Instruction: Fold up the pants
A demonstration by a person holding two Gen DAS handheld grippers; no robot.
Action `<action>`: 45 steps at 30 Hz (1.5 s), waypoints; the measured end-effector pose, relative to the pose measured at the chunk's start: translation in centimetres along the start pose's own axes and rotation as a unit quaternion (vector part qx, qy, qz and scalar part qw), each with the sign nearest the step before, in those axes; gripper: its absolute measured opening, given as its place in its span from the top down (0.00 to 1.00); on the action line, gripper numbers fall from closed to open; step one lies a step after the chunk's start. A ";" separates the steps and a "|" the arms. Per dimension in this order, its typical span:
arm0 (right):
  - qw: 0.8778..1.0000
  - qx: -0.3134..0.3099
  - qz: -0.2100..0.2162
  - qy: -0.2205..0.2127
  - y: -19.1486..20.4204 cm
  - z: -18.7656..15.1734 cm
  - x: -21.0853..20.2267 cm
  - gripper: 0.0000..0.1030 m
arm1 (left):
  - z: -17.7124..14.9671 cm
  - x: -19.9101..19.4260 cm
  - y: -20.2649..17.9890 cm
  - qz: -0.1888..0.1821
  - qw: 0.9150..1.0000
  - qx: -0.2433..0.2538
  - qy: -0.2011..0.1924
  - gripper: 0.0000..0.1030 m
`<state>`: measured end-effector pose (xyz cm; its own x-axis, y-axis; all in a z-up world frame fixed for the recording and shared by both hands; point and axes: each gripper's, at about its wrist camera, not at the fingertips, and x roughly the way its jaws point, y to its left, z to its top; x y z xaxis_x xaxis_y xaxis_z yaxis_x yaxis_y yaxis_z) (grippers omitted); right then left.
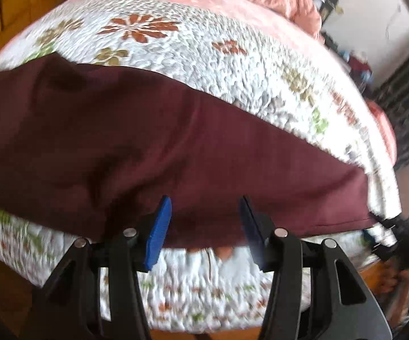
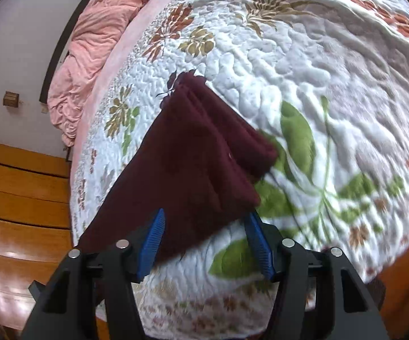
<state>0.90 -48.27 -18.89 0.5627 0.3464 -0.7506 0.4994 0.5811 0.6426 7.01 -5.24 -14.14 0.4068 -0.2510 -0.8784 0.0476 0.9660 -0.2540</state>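
A pair of dark maroon pants [image 1: 153, 141] of soft knit cloth lies flat on a white quilted bedspread [image 1: 204, 65] printed with rust, olive and green flowers. In the left wrist view the pants stretch as a long folded band across the quilt, from the left edge of the picture towards the quilt's right-hand edge, where the hem ends. The left gripper [image 1: 204, 226], black with blue ribbed pads, hangs over the near long edge of the band. Its jaws stand partly apart, and no cloth is pinched between them.

In the right wrist view the same pants run away from the camera along the quilt, narrowing to a stacked end [image 2: 188, 85] where several layers show, beside a crumpled pink blanket [image 2: 99, 45] at the far left of the quilt. The right gripper [image 2: 204, 238] hovers over the near end of the pants, jaws moderately wide, nothing clamped.

The cloth looks light, limp and thick enough to hold a crease loosely; it will probably sag and slide out of line rather than keep a shape. It seems neither slippery nor fragile. A sound hold would likely be at the two corners of one short end, pinching all layers together so none trails behind.
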 end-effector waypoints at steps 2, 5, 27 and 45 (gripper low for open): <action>1.000 -0.002 -0.006 -0.009 0.4 0.4 0.7 0.48 | -0.1 1.4 -0.6 0.005 1.000 0.010 0.015 0.48; 1.000 -0.016 -0.011 -0.020 1.2 1.2 1.0 0.82 | -0.3 2.4 -0.1 0.013 1.000 0.006 0.023 0.46; 0.996 -0.062 -0.046 -0.038 -0.5 2.2 -3.6 0.64 | -1.2 1.4 -2.5 0.058 0.993 0.104 -0.018 0.33; 0.994 -0.050 -0.080 -0.048 -1.2 2.4 -4.4 0.60 | -2.2 3.0 -4.5 0.047 0.991 0.122 0.000 0.23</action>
<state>-0.60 -52.24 -16.04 0.5448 0.1743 -0.8202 0.5218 0.6952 0.4944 5.99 -10.44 -16.59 0.4207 -0.1590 -0.8931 0.2285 0.9714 -0.0653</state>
